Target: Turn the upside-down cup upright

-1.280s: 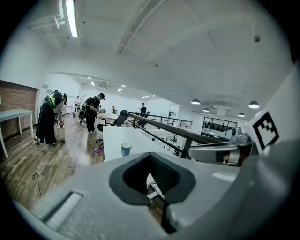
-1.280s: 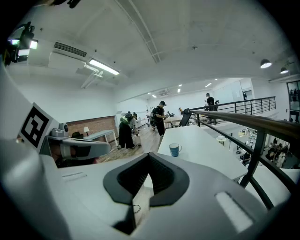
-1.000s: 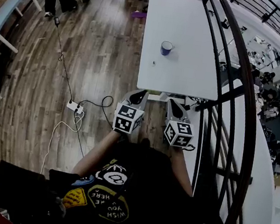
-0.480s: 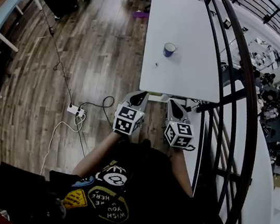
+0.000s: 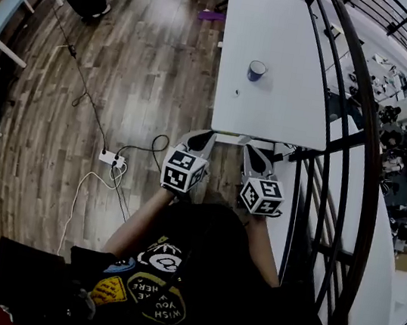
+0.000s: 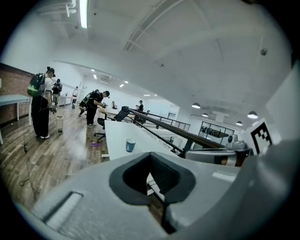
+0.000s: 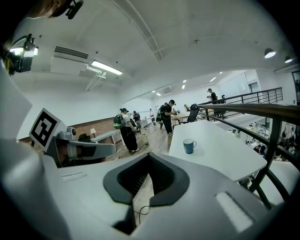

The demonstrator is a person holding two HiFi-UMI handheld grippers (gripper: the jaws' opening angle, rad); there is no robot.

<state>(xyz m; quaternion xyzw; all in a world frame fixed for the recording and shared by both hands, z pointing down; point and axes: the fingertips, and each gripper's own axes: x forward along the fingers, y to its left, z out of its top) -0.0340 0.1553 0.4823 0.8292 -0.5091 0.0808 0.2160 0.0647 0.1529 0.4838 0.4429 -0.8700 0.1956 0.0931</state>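
White power strip (image 5: 109, 157) on wooden floor (image 5: 151, 58)

The right tongs (image 7: 149, 159) fill the foreground, jaws pressed together with nothing between them. Past their tips a blue cup (image 7: 189, 146) with a handle stands alone on the white surface (image 7: 220, 154). Left of the cup, people (image 7: 126, 133) stand on the wooden floor (image 7: 156, 143). Right of the cup runs a dark railing (image 7: 262, 108). Far left of the cup is a marker cube (image 7: 43, 127).
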